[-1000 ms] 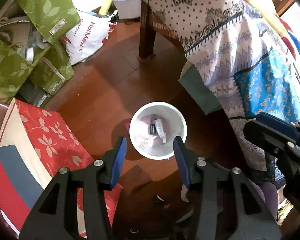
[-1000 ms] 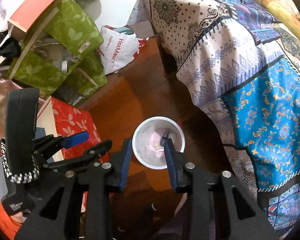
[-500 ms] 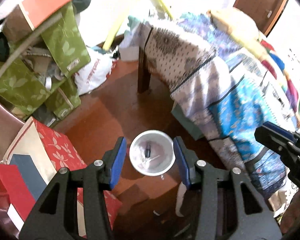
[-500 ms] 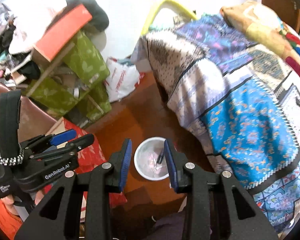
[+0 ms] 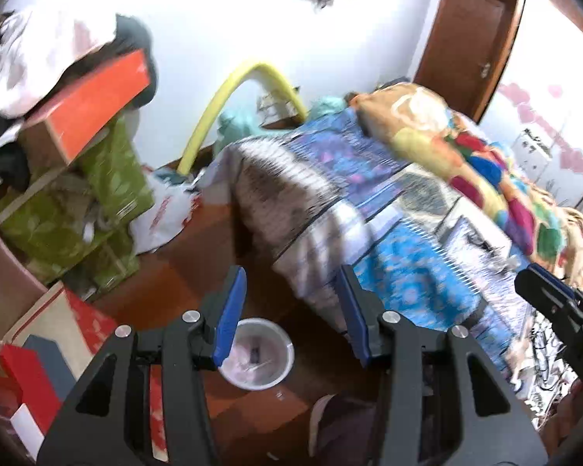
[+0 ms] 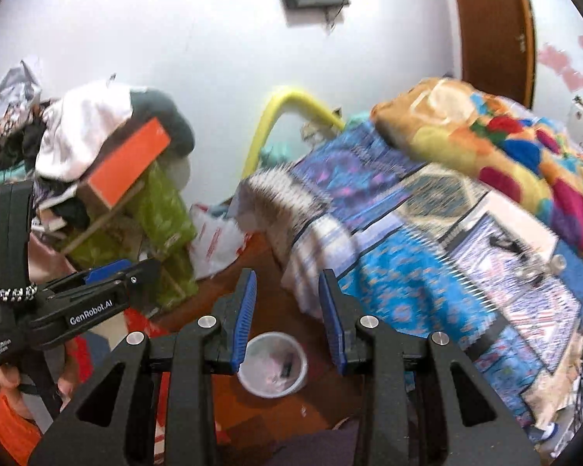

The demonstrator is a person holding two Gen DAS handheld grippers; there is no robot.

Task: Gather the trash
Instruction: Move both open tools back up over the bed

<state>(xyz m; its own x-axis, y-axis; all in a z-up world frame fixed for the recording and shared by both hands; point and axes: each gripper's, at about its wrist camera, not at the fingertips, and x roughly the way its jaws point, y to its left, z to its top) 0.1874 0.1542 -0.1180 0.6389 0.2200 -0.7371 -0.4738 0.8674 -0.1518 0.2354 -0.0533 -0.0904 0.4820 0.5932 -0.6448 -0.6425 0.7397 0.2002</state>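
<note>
Bucket [image 5: 257, 353], white and round, stands on the reddish wooden floor [image 5: 190, 272] with small pieces of trash [image 5: 255, 354] lying inside, one of them dark; the rest is too blurred to identify. In the left wrist view the bucket sits at about 7 o'clock from centre, low between the fingers and closer to the left-hand blue pad [image 5: 231, 312], whose finger partly covers its rim. The left gripper [image 5: 291, 312] has its jaws spread wide with nothing between them. In the right wrist view the same bucket [image 6: 273, 365] lies at 6 o'clock, low between the two blue pads and apart from both. The right gripper [image 6: 289, 316] also has its jaws parted, somewhat narrower than the left, and grips nothing. Both grippers are raised well above the floor. Legible writing: "GenRobot.AI" in white on the body of the left gripper as seen at 9 o'clock in the right wrist view; a smaller white label below it is too small to read. A white plastic bag [image 6: 217, 239] with red lettering lies at 10 o'clock beside green leaf-print boxes [image 6: 163, 213]; the lettering is smeared and unreadable. An orange box [image 6: 130, 165] rests tilted on top of the green ones. A bed with a patterned blue cover [image 6: 427, 272] fills the 3 o'clock side, near the bucket.
</note>
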